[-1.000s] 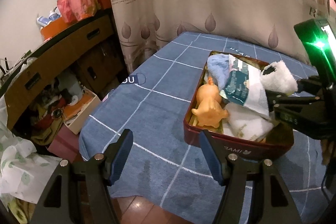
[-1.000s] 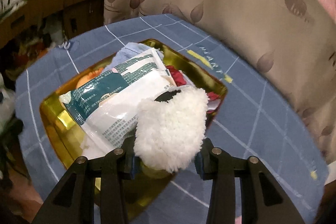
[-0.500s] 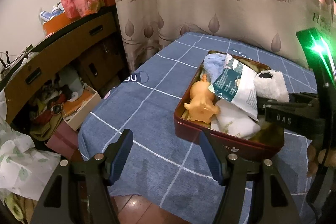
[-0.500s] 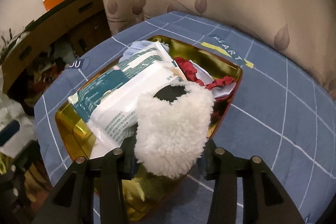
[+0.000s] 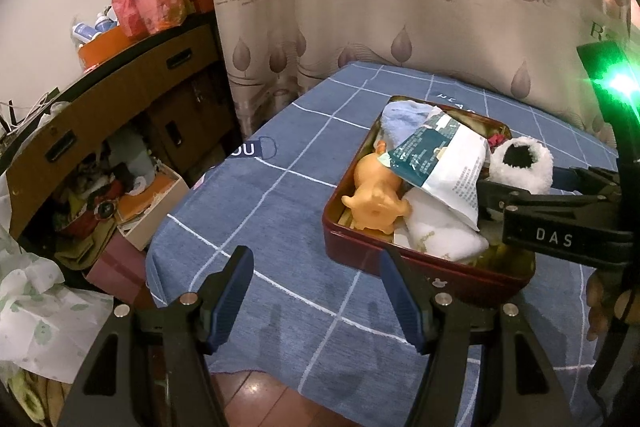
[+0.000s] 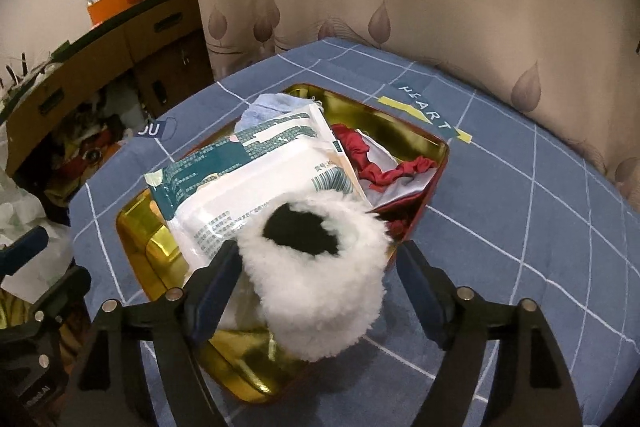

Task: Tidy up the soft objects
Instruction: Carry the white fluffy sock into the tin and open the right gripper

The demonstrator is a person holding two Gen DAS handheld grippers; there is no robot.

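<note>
The right gripper [image 6: 316, 267] has the fluffy white thing [image 6: 320, 279] between its two fingers; the fingers look spread a bit, with the left one touching the fluff and the right one just beside it, so I cannot tell if it is squeezing or has let go; the fluffy thing sits over the near corner of the tin box [image 6: 434, 151], partly over the rim. The left gripper [image 5: 316, 291] is wide open and holds nothing; it hangs above the blue checked cloth [image 5: 256, 203], near the front of the box but apart from it.

The box is very full; a wipes packet [image 6: 256, 183] lies on top, tilted, with a blue cloth [image 5: 396, 123], an orange toy [image 5: 372, 199], a white towel [image 5: 436, 235] and a red scrunchie [image 6: 384, 167] around and under it.

What could go wrong: the fluffy thing is round and light, so if it is dropped on the rim it may roll out onto the cloth; if it is pushed down hard, the slippery packet could slide and tip other things out; the open left gripper could bump the box and shove it.
</note>
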